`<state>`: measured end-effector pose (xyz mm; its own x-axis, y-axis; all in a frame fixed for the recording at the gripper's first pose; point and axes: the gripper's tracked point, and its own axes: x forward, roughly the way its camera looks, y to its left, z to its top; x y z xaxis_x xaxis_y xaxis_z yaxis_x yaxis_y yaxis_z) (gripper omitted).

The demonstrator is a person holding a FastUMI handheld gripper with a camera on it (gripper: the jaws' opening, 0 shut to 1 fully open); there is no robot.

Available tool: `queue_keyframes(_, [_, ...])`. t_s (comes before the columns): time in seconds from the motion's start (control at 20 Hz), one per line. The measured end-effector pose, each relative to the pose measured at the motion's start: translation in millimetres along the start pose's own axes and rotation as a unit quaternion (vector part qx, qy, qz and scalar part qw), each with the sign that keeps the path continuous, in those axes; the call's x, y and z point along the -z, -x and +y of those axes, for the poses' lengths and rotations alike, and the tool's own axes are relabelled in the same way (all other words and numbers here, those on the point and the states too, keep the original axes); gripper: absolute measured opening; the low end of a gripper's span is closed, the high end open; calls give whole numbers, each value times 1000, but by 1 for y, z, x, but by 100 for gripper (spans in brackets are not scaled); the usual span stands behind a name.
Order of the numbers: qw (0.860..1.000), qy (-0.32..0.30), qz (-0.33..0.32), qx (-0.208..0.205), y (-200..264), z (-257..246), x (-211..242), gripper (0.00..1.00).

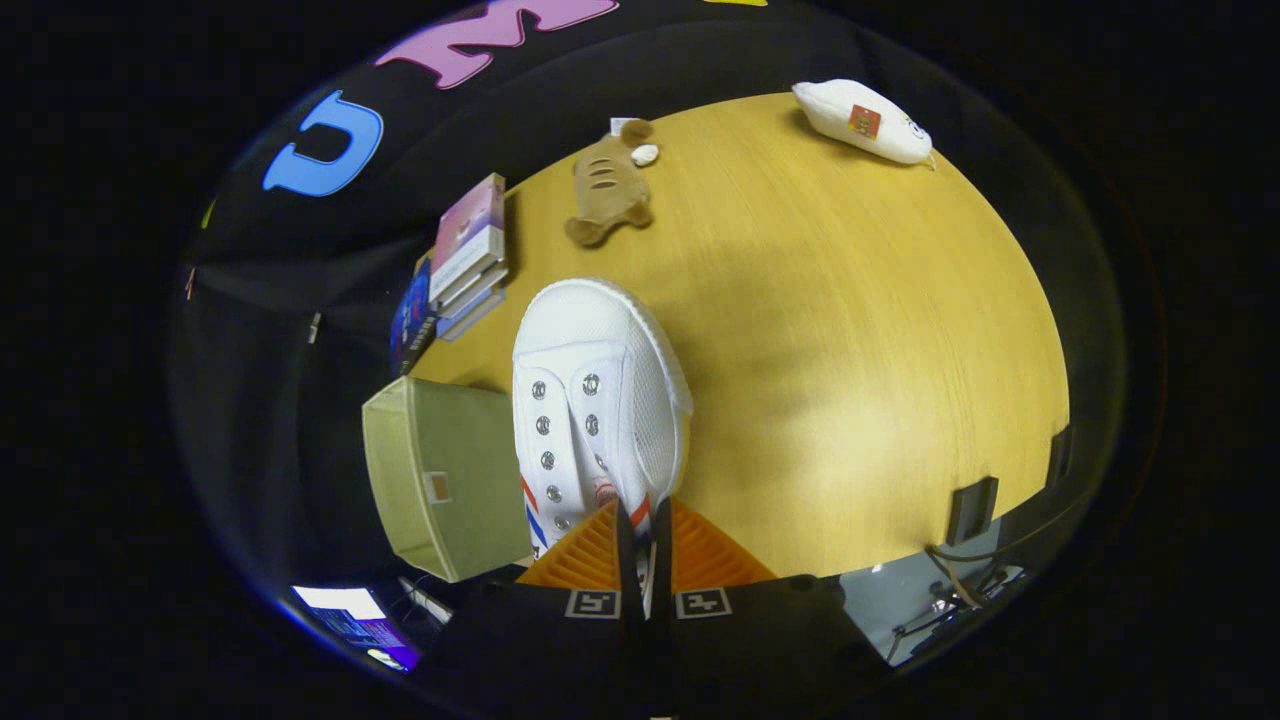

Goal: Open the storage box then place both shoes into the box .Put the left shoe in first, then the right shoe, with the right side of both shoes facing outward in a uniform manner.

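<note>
A white canvas shoe (pixel 600 400) with metal eyelets and red and blue side stripes hangs above the wooden table (pixel 850 330), its toe pointing away from me. My gripper (pixel 645 530) is shut on the shoe's rear edge, which is pinched between the two orange fingers (pixel 585 555). A pale green fabric storage box (pixel 440 475) stands just left of the shoe at the table's edge. Its opening cannot be seen from this angle.
A stack of books (pixel 465 260) lies beyond the box on the left. A brown plush toy (pixel 608 185) and a white plush toy (pixel 865 122) rest at the far side of the table. Black fixtures (pixel 972 508) and cables sit off the table's right edge.
</note>
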<state>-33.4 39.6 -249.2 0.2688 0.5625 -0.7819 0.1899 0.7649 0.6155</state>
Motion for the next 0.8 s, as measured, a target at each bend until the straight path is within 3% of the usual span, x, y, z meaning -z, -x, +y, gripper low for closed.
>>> queue_keyframes(0.3, [997,-3,23,-76,4,114,18,5])
queue_keyframes(0.6, [994,13,55,-99,-15,211,46,5])
queue_keyframes(0.8, [992,28,87,-93,-42,260,64,5])
